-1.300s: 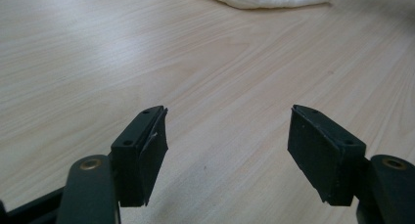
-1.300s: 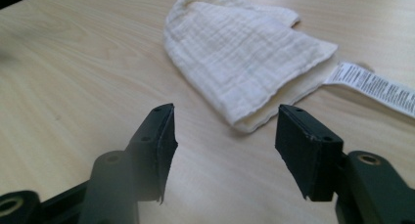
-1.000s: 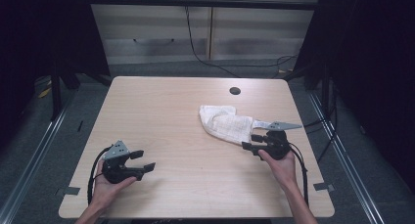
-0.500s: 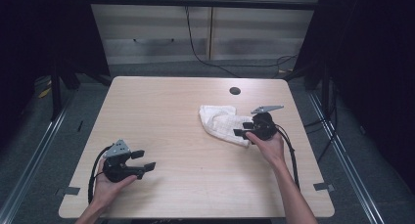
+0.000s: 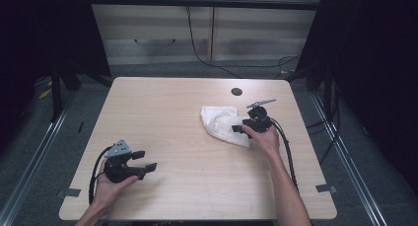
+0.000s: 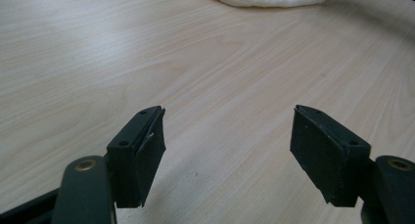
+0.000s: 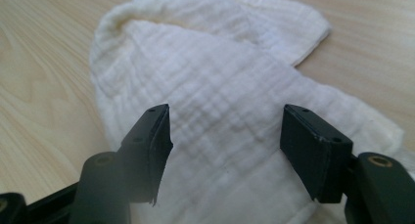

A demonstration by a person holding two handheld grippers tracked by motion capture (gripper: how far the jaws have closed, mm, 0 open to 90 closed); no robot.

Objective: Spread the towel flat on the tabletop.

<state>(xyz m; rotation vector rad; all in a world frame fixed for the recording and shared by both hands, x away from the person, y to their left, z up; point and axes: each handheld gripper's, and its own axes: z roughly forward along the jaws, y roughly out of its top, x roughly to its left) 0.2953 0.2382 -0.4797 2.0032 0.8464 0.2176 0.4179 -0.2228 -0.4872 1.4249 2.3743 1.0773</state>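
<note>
Lying crumpled on the pale wood-grain table (image 5: 162,117), right of centre: white crinkle-weave cloth (image 5: 223,123), soft, folded over itself. Right gripper (image 7: 226,136) above it, jaws just opening wide, nothing pinched. Left gripper (image 6: 227,150) spread wide, empty, over bare wood

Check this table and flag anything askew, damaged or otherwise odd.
The white cloth lies crumpled and folded over itself at the table's right side rather than flat. The left hand-held gripper's pad looks frayed at its edge.
</note>
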